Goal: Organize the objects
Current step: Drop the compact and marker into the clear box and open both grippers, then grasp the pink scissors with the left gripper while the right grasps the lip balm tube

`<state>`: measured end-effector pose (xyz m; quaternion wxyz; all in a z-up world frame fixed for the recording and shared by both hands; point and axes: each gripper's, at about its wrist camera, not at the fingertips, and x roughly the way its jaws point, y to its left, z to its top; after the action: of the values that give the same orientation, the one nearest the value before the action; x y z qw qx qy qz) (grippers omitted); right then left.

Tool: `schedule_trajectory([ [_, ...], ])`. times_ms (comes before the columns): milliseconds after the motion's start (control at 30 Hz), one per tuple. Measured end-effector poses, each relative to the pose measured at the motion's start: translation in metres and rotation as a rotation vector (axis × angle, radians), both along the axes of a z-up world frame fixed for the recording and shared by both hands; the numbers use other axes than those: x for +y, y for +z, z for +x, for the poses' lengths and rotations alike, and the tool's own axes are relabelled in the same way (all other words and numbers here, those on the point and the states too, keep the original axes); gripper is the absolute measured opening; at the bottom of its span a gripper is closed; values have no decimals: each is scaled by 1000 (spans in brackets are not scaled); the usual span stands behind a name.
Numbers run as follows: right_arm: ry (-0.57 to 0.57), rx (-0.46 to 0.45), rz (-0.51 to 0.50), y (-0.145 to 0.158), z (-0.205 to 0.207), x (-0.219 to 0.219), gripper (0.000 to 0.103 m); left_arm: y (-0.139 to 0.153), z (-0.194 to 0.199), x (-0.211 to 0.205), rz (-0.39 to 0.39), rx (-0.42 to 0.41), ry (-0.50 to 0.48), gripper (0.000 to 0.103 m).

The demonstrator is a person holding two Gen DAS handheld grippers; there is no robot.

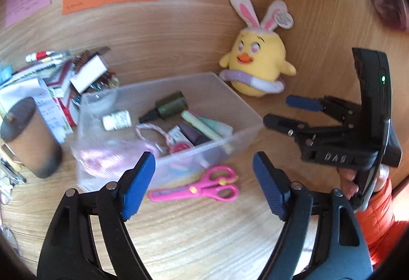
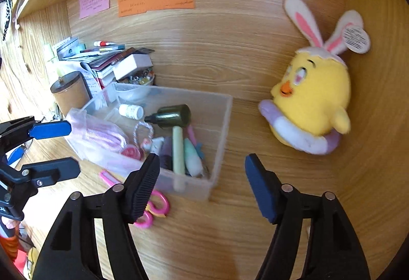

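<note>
On the wood-grain desk (image 1: 204, 229), a brown cylindrical tub (image 1: 29, 137) with a dark lid stands near the left edge beside a heap of papers and boxes (image 1: 64, 75). A frosted, translucent plastic bin (image 1: 245, 111) holds a small white bottle (image 1: 116, 120), a dark olive bottle (image 1: 170, 106) and pastel tubes. Glossy pink scissors (image 1: 199, 188) lie flat just before the bin's near wall, beyond the left gripper (image 1: 204, 177), whose ribbed blue pads stand apart around nothing. The right gripper (image 2: 202, 183) tilts downward, jaws apart and empty. A fuzzy yellow chick plush (image 2: 314, 101) with rabbit ears leans at the desk's back right corner.
</note>
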<state>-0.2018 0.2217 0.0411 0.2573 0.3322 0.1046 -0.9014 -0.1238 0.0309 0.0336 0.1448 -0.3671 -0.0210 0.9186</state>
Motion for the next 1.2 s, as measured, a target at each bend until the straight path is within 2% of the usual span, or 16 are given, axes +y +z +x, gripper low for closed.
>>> schedule_trajectory([
  [133, -78, -33, 30, -15, 2, 35, 71, -25, -4, 23, -84, -57, -32, 79],
  [300, -188, -89, 75, -41, -4, 70, 71, -55, -18, 37, -134, -132, -63, 79],
  [500, -299, -160, 68, -63, -20, 104, 71, -76, -37, 33, -103, -216, -69, 79],
  [667, -331, -201, 78, -77, -32, 116, 70, -82, -40, 32, -92, -227, -73, 83],
  [733, -328, -228, 74, -83, -37, 119, 65, -82, -38, 34, -101, -224, -82, 83],
  [833, -326, -218, 88, -81, -34, 117, 51, -82, -35, 37, -122, -221, -95, 83],
  [900, -313, -221, 83, -79, -33, 117, 30, -81, -32, 36, -113, -225, -109, 83],
  [1000, -276, -232, 71, -77, -27, 113, 16, -80, -23, 37, -102, -229, -142, 83],
  [1133, -219, -244, 52, -77, -15, 103, 14, -80, -6, 42, -122, -232, -191, 80],
  [1200, -177, -258, 36, -78, -8, 93, 14, -77, 3, 45, -138, -231, -216, 74],
])
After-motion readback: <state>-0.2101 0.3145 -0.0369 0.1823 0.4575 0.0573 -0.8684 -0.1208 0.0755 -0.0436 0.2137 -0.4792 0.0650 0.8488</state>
